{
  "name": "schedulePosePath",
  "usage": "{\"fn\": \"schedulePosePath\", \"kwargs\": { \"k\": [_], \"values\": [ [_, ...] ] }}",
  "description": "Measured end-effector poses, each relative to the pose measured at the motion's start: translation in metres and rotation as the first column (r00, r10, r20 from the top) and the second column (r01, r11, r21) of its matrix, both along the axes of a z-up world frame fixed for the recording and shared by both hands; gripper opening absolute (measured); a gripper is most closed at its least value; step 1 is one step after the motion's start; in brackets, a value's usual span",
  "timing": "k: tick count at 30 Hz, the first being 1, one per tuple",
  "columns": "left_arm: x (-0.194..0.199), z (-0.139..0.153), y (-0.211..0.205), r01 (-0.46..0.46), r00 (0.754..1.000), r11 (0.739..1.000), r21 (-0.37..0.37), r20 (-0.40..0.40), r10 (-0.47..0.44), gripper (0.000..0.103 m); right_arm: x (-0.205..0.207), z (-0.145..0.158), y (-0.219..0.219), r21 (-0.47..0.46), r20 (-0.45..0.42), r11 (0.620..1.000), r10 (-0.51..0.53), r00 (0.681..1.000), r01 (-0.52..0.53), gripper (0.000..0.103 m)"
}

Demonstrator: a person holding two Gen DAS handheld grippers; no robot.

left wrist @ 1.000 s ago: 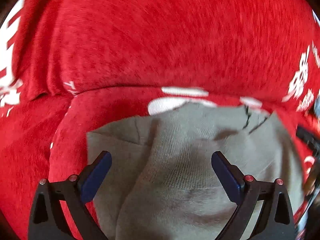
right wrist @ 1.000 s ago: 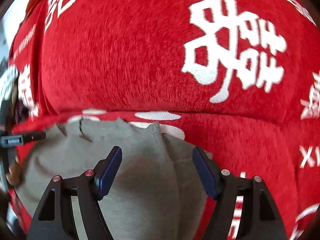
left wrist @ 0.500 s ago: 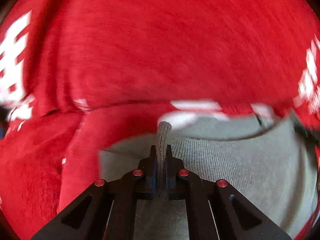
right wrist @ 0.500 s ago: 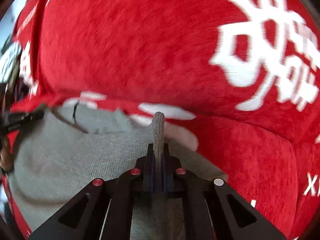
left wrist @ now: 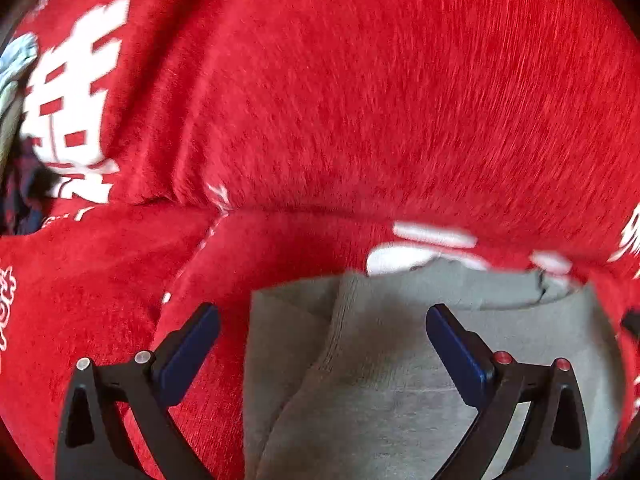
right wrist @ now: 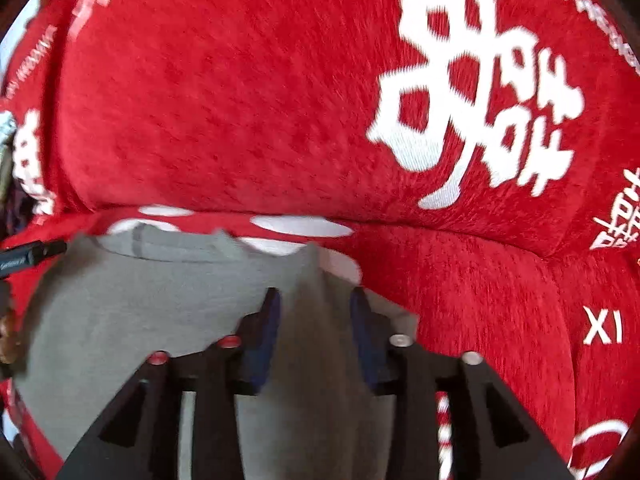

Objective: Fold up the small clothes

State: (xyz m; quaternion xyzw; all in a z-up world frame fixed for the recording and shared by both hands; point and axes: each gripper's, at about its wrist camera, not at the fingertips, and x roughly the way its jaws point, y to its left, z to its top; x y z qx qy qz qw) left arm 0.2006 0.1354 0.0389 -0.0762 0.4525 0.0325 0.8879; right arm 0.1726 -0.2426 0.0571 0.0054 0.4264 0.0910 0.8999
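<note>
A: Left wrist view first: the small grey knitted garment [left wrist: 400,380] lies flat on the red plush cover with white characters [left wrist: 320,100], at the near edge of the picture; a ribbed fold of it runs up between the fingers; its far hem lies close under the crease where the cover rises into a padded back.

B: And the left gripper [left wrist: 322,320]?

A: Its blue-padded fingers [left wrist: 192,344] have just been opening and stand wide; one pad hangs over the red cover just left of the garment's edge, the other over the grey knit; neither presses on the cloth.

B: What does the right wrist view give?

A: The same grey garment [right wrist: 160,320], spread to the left and under the tool; the right gripper [right wrist: 314,308] has just been opening as well, though to a narrower gap; a grey ridge of cloth stands between its fingers [right wrist: 264,340], and through the blur I cannot tell whether the pads touch it.

B: Anything further out?

A: At the left edge, a black fingertip [right wrist: 32,254] of the other tool, above the garment's corner; on the cover, a large white character [right wrist: 480,100] up on the right.
</note>
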Motion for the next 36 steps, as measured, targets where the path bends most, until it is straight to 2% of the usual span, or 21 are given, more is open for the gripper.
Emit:
{"fn": "schedulePosePath", "kwargs": {
  "k": [1, 4, 6, 7, 10, 12, 14, 15, 17, 20, 21, 23, 24, 25, 27, 28, 29, 31, 33, 34, 36],
  "values": [
    [-0.002, 0.001, -0.001, 0.013, 1.0, 0.999, -0.03, -0.02, -0.013, 0.103, -0.011, 0.004, 0.007, 0.011, 0.017, 1.0, 0.015, 1.0, -0.015, 0.063],
    [-0.019, 0.0, -0.009, 0.019, 0.999, 0.996, -0.09, -0.034, -0.022, 0.103, -0.038, 0.006, 0.033, 0.029, 0.036, 0.996, 0.082, 0.996, -0.083, 0.064],
    [-0.036, -0.005, -0.025, 0.067, 0.997, 0.991, -0.118, -0.04, -0.072, 0.103, -0.049, -0.002, 0.05, 0.03, 0.019, 0.993, 0.112, 0.993, -0.113, 0.064],
    [-0.047, -0.008, -0.036, 0.092, 0.995, 0.991, -0.096, -0.033, -0.096, 0.103, -0.052, -0.01, 0.058, 0.023, 0.002, 0.992, 0.126, 0.992, -0.126, 0.064],
    [-0.069, -0.017, -0.058, 0.123, 0.992, 0.992, 0.04, -0.029, -0.121, 0.103, -0.054, -0.033, 0.068, -0.068, -0.057, 0.992, 0.098, 0.994, -0.102, 0.064],
    [-0.07, -0.036, -0.054, 0.102, 0.992, 0.983, 0.155, -0.094, -0.088, 0.103, -0.057, -0.034, 0.058, -0.092, -0.012, 0.993, 0.069, 0.998, -0.069, 0.066],
    [-0.074, -0.036, -0.029, 0.054, 0.995, 0.997, 0.046, -0.092, -0.049, 0.103, -0.056, -0.033, 0.039, -0.067, -0.035, 0.998, -0.011, 0.999, 0.008, 0.066],
    [-0.078, -0.032, -0.017, -0.004, 0.995, 1.0, 0.024, -0.103, 0.006, 0.103, -0.059, -0.029, 0.028, -0.041, -0.046, 0.998, -0.058, 0.997, 0.056, 0.066],
    [-0.094, -0.021, 0.0, -0.08, 0.994, 0.996, -0.047, -0.075, 0.077, 0.103, -0.071, -0.018, 0.02, -0.034, -0.042, 0.993, -0.115, 0.992, 0.114, 0.066],
    [-0.123, -0.015, -0.003, -0.08, 0.997, 0.985, -0.152, -0.032, 0.076, 0.103, -0.106, -0.004, 0.033, 0.029, 0.008, 0.997, -0.066, 0.998, 0.065, 0.067],
    [-0.136, -0.017, -0.014, -0.053, 0.999, 0.987, -0.15, -0.021, 0.051, 0.103, -0.12, -0.005, 0.045, 0.038, 0.017, 0.999, -0.024, 1.0, 0.024, 0.067],
    [-0.151, -0.023, -0.035, -0.022, 1.0, 0.998, -0.061, -0.009, 0.021, 0.103, -0.136, -0.013, 0.063, 0.0, 0.017, 0.999, 0.033, 0.999, -0.033, 0.067],
    [-0.159, -0.029, -0.044, -0.015, 1.0, 1.0, 0.014, -0.009, 0.015, 0.103, -0.142, -0.022, 0.071, -0.039, 0.007, 0.998, 0.053, 0.999, -0.053, 0.067],
    [-0.164, -0.036, -0.045, -0.024, 1.0, 0.998, 0.057, -0.018, 0.025, 0.103, -0.146, -0.03, 0.074, -0.08, -0.004, 0.995, 0.063, 0.998, -0.063, 0.067],
    [-0.175, -0.041, -0.035, -0.044, 0.999, 0.996, 0.074, -0.005, 0.045, 0.103, -0.16, -0.037, 0.064, -0.101, 0.043, 0.993, 0.068, 0.997, -0.064, 0.072],
    [-0.183, -0.038, -0.027, -0.083, 0.996, 0.992, 0.093, 0.018, 0.082, 0.103, -0.164, -0.036, 0.055, -0.115, 0.051, 0.993, 0.045, 0.998, -0.039, 0.079],
    [-0.193, -0.037, -0.014, -0.143, 0.99, 0.985, 0.095, 0.02, 0.142, 0.103, -0.163, -0.039, 0.042, -0.125, 0.041, 0.992, 0.0, 0.999, 0.006, 0.081],
    [-0.209, -0.035, 0.013, -0.202, 0.979, 0.979, -0.005, 0.013, 0.202, 0.103, -0.162, -0.038, 0.012, -0.059, 0.018, 0.996, -0.071, 0.997, 0.072, 0.08],
    [-0.229, -0.04, 0.04, -0.263, 0.964, 0.957, -0.127, -0.007, 0.264, 0.103, -0.167, -0.031, -0.001, -0.066, 0.024, 0.988, -0.135, 0.991, 0.136, 0.08],
    [-0.235, -0.042, 0.046, -0.267, 0.963, 0.948, -0.171, -0.014, 0.269, 0.103, -0.169, -0.026, -0.002, -0.084, 0.035, 0.982, -0.166, 0.985, 0.169, 0.08],
    [-0.244, -0.041, 0.047, -0.249, 0.967, 0.944, -0.217, 0.005, 0.256, 0.103, -0.178, -0.018, 0.004, -0.027, 0.052, 0.989, -0.142, 0.988, 0.144, 0.08]
  ]
}}
